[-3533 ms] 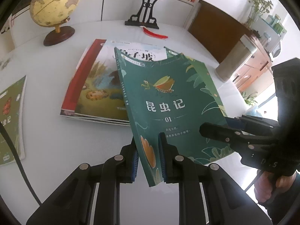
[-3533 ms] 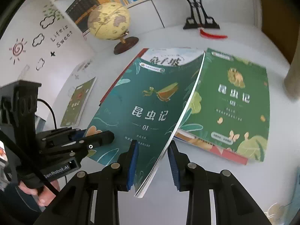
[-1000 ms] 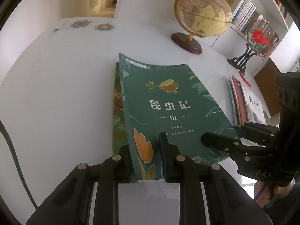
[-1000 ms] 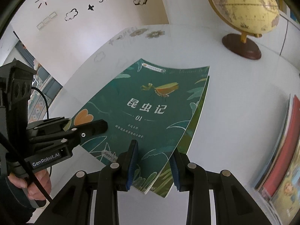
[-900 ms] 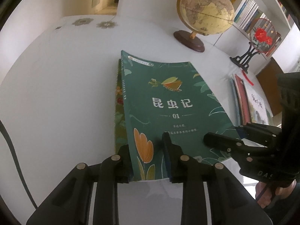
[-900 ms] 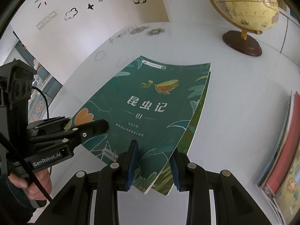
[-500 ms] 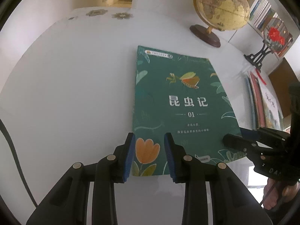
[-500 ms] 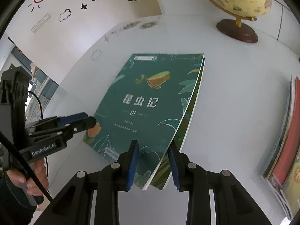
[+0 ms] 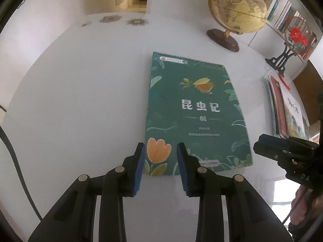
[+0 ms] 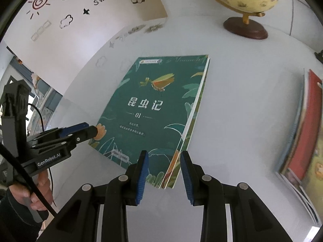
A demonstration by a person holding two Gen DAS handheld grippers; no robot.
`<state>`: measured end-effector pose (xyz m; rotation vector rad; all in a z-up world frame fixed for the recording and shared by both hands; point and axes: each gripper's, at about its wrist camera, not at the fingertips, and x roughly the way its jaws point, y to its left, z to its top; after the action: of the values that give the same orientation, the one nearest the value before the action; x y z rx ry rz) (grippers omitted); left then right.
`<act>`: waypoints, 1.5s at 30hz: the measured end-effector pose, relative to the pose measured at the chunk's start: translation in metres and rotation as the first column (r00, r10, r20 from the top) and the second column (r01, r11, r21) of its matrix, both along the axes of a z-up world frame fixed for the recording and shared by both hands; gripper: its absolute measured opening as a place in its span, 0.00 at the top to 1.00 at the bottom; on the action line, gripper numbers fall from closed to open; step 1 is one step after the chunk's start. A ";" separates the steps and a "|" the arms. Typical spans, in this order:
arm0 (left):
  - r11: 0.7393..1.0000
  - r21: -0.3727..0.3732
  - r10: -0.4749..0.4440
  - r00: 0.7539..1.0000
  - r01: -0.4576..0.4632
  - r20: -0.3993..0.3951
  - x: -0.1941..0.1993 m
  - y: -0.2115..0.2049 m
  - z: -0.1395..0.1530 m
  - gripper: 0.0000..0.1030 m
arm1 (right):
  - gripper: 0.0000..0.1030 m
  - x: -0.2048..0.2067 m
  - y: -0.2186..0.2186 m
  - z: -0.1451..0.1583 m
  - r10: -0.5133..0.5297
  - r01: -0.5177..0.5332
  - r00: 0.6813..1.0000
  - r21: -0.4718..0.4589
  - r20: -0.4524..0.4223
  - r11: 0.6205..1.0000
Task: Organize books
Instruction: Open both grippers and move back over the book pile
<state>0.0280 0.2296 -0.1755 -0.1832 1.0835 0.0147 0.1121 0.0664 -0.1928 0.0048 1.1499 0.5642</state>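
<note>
A dark green book with white Chinese title and "01" lies flat on the white table, on top of another green book whose edge shows along its right side. My left gripper is open and empty, fingers above the book's near left corner. My right gripper is open and empty over the near right corner. The right gripper shows in the left wrist view; the left gripper shows in the right wrist view.
A pile of picture books with a red cover lies to the right, also seen in the right wrist view. A globe and a red fan on a black stand stand at the back.
Both grippers carried the dark green book left onto the other green book, let go of it and opened. Both have pulled back a little toward the near edge.
</note>
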 end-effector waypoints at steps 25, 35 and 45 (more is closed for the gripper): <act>0.995 -0.064 -0.067 0.984 0.079 0.164 -0.054 -0.162 0.114 0.32 | 0.50 -0.060 -0.132 0.103 -0.017 0.001 0.987 0.099 0.163 0.995; 0.993 -0.037 -0.106 0.979 0.114 0.175 -0.046 -0.215 0.124 0.32 | 0.49 -0.040 -0.223 0.129 -0.165 0.132 0.969 0.178 0.183 0.975; 0.978 -0.021 -0.200 0.965 0.206 0.169 -0.009 -0.271 0.111 0.32 | 0.49 -0.026 -0.314 0.117 -0.309 0.279 0.942 0.210 0.127 0.937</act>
<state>0.0188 -0.0415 -0.0641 -0.1054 0.9320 -0.2027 0.0857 -0.2474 -0.0760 0.2887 0.9147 0.3958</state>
